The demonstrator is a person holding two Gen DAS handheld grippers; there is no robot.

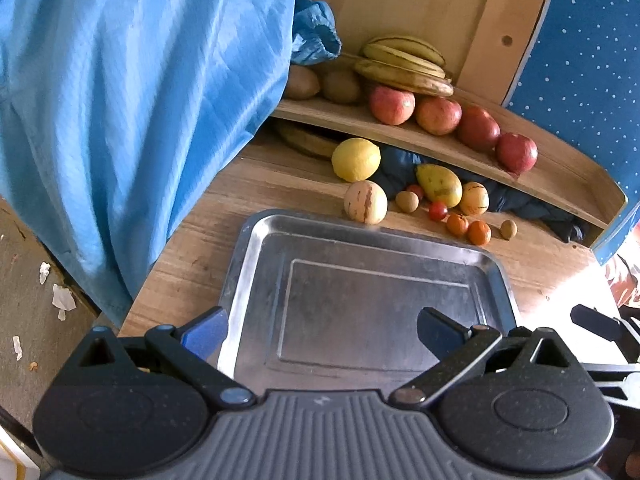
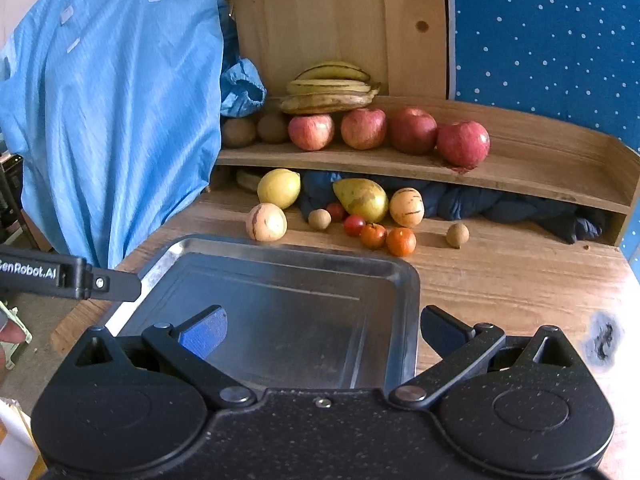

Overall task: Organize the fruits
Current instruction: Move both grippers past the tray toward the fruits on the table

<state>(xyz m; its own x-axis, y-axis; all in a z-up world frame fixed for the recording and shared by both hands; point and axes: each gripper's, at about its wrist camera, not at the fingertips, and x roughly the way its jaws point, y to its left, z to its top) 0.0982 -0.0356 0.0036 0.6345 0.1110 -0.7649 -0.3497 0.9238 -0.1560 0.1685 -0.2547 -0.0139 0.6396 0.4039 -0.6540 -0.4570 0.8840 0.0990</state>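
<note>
Over the tray [image 1: 248, 264], both my grippers, left gripper [image 1: 322, 332] and right gripper [image 2: 324, 330], hang wide apart, holding nothing. I'd reach toward 12 o'clock for the striped fruit [image 2: 267, 222] and squeeze softly.

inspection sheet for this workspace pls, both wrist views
Surface: wooden table, dark scorch-like mark at its right.
Job's things: empty metal tray; loose fruit beyond it, lemon, pear; shelf holds four apples and bananas.
Clutter: dark cloth under shelf.
Grippers: left, right, both open, empty.
Cables: nothing seen.
Surroundings: blue garment, dotted blue wall.
</note>
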